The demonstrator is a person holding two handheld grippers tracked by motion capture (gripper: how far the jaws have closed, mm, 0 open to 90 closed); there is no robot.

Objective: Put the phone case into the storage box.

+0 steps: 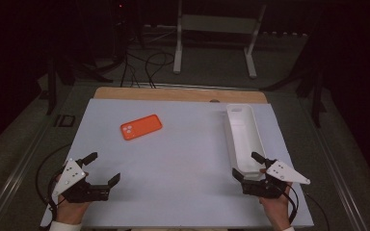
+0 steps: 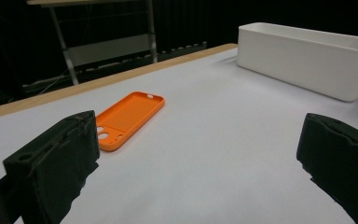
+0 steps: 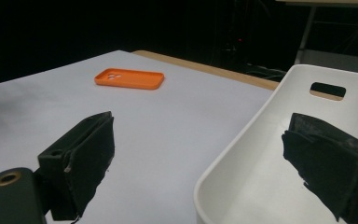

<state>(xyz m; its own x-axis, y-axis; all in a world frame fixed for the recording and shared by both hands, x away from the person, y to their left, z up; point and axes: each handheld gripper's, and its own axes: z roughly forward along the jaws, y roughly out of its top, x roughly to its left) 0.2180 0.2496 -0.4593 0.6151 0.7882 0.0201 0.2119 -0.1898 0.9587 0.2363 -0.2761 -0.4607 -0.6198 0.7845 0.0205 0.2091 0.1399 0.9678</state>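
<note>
An orange phone case (image 1: 141, 127) lies flat on the white table top, left of centre and towards the far side. A long white bin (image 1: 244, 137) stands lengthwise at the right. My left gripper (image 1: 103, 168) rests near the front left edge, open and holding nothing. From the left gripper view the case (image 2: 129, 119) lies ahead beyond the left jaw of that gripper (image 2: 198, 135). My right gripper (image 1: 247, 166) is open at the bin's near end. In the right gripper view this gripper (image 3: 198, 140) straddles the bin's rim (image 3: 242, 140), one jaw inside and one outside, without pressing it.
The white table surface (image 1: 183, 159) ends in a wooden strip (image 1: 178, 94) at the far side. Beyond it stand a white metal frame (image 1: 217, 29) and floor cables (image 1: 144, 65). A small dark object (image 1: 65, 120) sits off the table's left edge.
</note>
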